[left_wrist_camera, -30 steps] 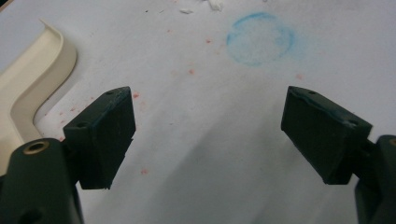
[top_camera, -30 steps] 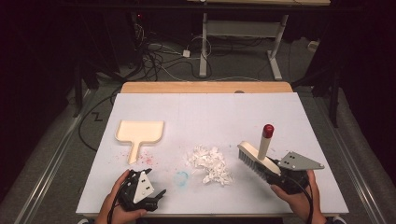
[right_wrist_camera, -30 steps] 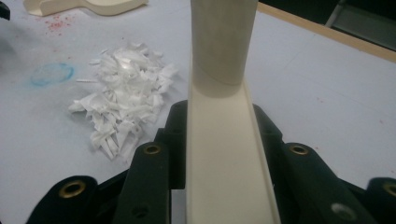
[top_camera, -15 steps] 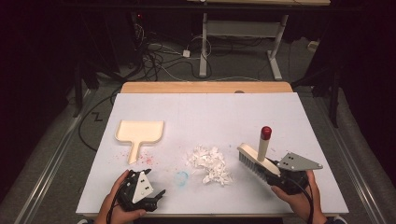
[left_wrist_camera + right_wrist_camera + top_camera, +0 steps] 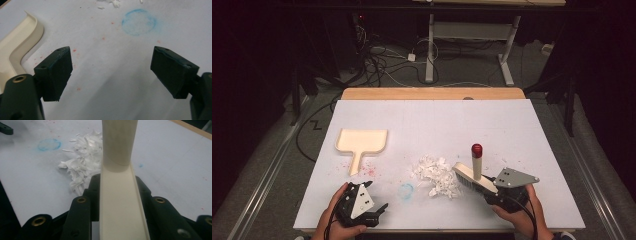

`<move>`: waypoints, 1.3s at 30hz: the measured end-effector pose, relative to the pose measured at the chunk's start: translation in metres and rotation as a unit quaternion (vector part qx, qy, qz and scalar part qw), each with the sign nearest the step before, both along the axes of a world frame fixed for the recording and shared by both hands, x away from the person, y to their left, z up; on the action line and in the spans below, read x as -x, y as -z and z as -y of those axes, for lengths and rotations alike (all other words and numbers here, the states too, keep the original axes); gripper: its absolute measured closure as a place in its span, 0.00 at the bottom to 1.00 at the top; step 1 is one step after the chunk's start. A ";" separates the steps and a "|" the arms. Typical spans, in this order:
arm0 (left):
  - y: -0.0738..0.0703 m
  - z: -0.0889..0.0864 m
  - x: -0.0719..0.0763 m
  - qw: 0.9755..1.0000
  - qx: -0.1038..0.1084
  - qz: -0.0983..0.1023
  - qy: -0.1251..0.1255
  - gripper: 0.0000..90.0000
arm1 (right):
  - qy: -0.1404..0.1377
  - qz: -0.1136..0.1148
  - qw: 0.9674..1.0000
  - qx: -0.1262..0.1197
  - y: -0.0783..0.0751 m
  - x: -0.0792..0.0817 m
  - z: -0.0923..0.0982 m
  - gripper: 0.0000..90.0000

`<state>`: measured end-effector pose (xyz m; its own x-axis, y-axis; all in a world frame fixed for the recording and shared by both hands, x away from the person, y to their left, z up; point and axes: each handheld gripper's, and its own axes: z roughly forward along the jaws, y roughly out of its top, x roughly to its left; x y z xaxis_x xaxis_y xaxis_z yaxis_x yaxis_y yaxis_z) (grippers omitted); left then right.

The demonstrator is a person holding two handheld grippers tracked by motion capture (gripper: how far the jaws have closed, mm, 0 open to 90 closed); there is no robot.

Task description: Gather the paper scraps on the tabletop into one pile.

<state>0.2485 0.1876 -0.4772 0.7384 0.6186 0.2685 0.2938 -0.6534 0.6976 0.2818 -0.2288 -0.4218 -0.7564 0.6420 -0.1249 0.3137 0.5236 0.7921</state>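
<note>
Currently the right gripper [image 5: 492,192] is clamped on the brush [image 5: 472,176], bristles touching the shredded paper pile [image 5: 437,176]. Dustpan [image 5: 360,143] sits well apart on the pile's other side. Left gripper [image 5: 379,210], jaws wide and empty, hovers near the blue ring [image 5: 139,22].

You're in a lab/test room, not a home: white sheet over a wood tabletop [image 5: 432,93], dark surroundings, loose cables [image 5: 387,55] snaking across grey floor [image 5: 272,165], metal-leg desk frame [image 5: 430,45] behind. Tabletop sheet carries red specks & a blue chalk ring [image 5: 406,190] — looks like a staged rig w/ overhead cam.
</note>
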 end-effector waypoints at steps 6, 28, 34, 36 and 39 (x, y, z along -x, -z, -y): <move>0.001 -0.003 0.002 1.000 -0.002 -0.003 -0.008 0.18 | 0.006 -0.008 1.000 0.002 -0.007 -0.001 0.019 0.75; 0.000 0.002 -0.004 1.000 0.004 -0.006 0.013 0.18 | -0.037 -0.028 0.999 -0.026 -0.004 0.002 -0.036 0.75; -0.001 0.002 -0.001 1.000 -0.001 -0.006 0.009 0.18 | -0.050 -0.010 0.998 -0.039 -0.013 0.006 -0.023 0.75; -0.001 0.002 0.000 1.000 -0.003 -0.004 0.008 0.18 | -0.067 0.000 0.996 -0.056 -0.016 0.010 -0.012 0.75; -0.002 0.001 0.002 1.000 -0.002 -0.002 0.004 0.18 | -0.091 0.014 0.994 -0.063 -0.020 0.017 0.000 0.75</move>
<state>0.2466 0.1863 -0.4751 0.7445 0.6113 0.2684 0.2911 -0.6590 0.6935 0.2646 -0.2293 -0.4021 -0.8586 0.5074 -0.0737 0.2008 0.4651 0.8622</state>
